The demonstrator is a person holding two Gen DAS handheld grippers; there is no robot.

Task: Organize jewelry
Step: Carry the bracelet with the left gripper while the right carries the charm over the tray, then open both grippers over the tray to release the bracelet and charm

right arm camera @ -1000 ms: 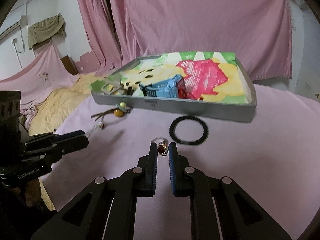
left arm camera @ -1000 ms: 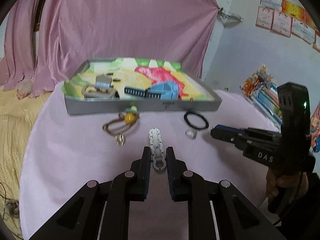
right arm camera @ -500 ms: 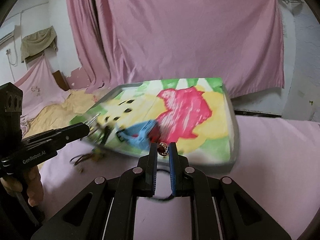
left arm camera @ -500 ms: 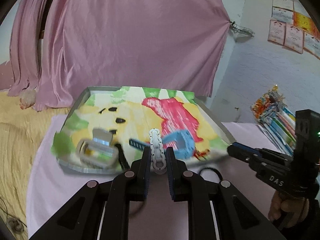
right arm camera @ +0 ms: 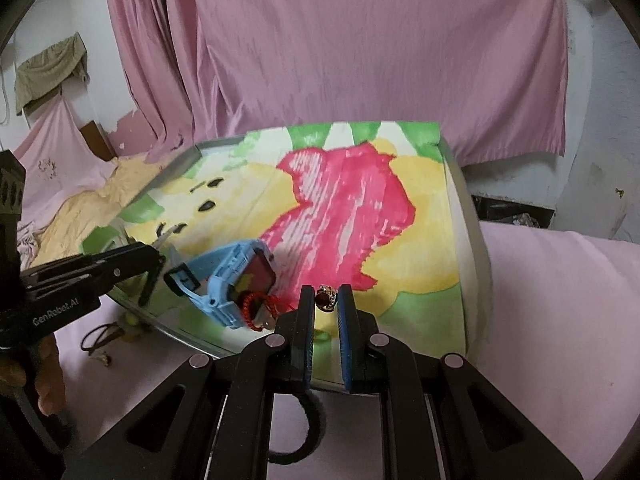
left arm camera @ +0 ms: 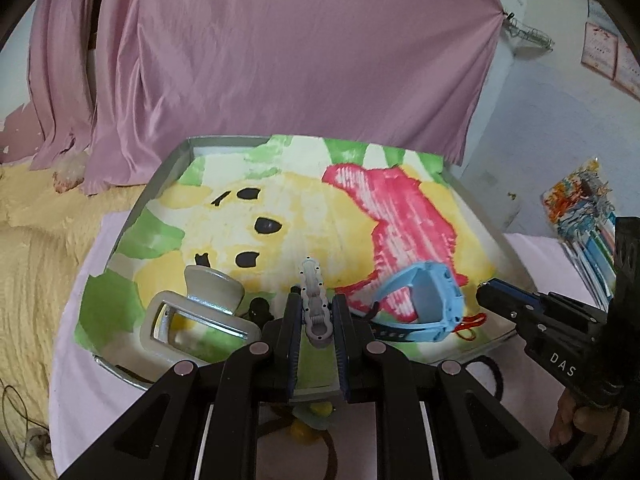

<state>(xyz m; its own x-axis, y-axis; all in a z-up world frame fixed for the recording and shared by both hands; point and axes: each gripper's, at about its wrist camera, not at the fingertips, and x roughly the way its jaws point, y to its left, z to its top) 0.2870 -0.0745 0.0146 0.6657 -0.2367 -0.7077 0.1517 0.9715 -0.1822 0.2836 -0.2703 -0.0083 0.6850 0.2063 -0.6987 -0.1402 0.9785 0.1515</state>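
**Pink drapes, painted tray, both grippers loaded**

Pink curtains hang across the back wall, and a pink cloth covers the tabletop. On it sits a broad grey tray lined with a bright sheet painted in yellow, green and red. Both hand-held tools hang over the tray's near edge.

From where I stand, the left gripper has its jaws closed narrow on a silver link bracelet piece, which sticks forward above the tray's lining. The right gripper has its jaws pinched on a small gold ring with a dark red stone, held at the tips over the green and yellow corner of the lining.

Inside the tray lie a light blue watch, a silvery hair claw clip to the left, and a bit of red cord just beside the watch. On the cloth outside the tray, a black hair band lies below the right tool, and a brown cord with a yellow bead shows beneath the left one.
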